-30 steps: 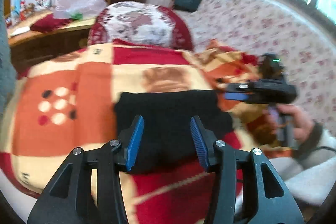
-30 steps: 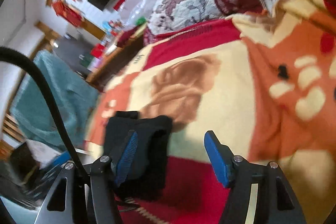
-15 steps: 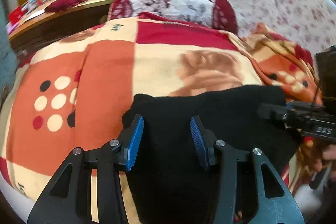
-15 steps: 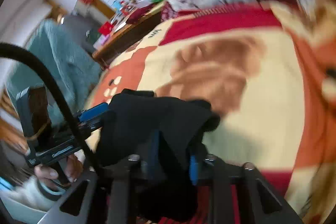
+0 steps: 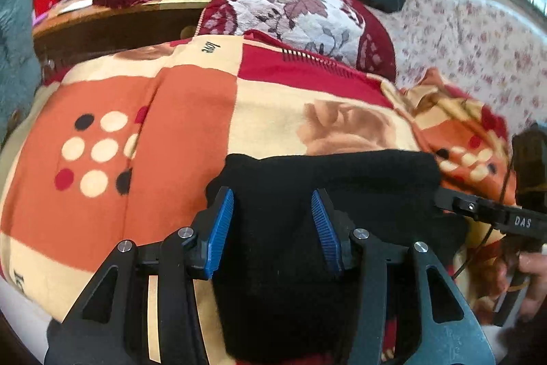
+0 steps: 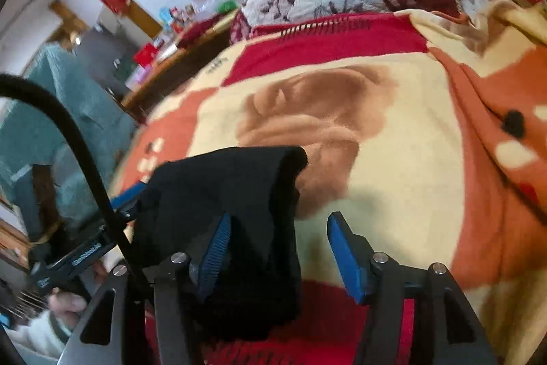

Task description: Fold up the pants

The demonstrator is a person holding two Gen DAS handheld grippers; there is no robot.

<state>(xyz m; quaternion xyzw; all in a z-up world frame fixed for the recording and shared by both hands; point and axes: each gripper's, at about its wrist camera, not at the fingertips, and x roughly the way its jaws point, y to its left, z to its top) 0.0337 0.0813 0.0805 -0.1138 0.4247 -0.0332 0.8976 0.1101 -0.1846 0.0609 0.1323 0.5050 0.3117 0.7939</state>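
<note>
The black pants [image 5: 328, 194] lie folded into a thick rectangle on the patterned blanket [image 5: 171, 112]. My left gripper [image 5: 271, 228] is open, its blue pads straddling the near left part of the pants. In the right wrist view the pants [image 6: 225, 194] sit at lower left. My right gripper [image 6: 278, 248] is open, its left pad against the pants' right edge and its right pad over bare blanket. The right gripper's finger shows in the left wrist view [image 5: 478, 211] at the pants' right edge.
A floral cushion [image 5: 297, 9] lies at the far end of the blanket. A wooden table [image 5: 102, 12] with a plastic bag and clutter stands behind at left. A flowered sofa cover [image 5: 478, 40] runs along the right. A teal cloth [image 6: 51, 112] hangs at left.
The right gripper was shut on the pants' edge half a second ago and has opened. The left gripper moved forward over the pants and stays open.
</note>
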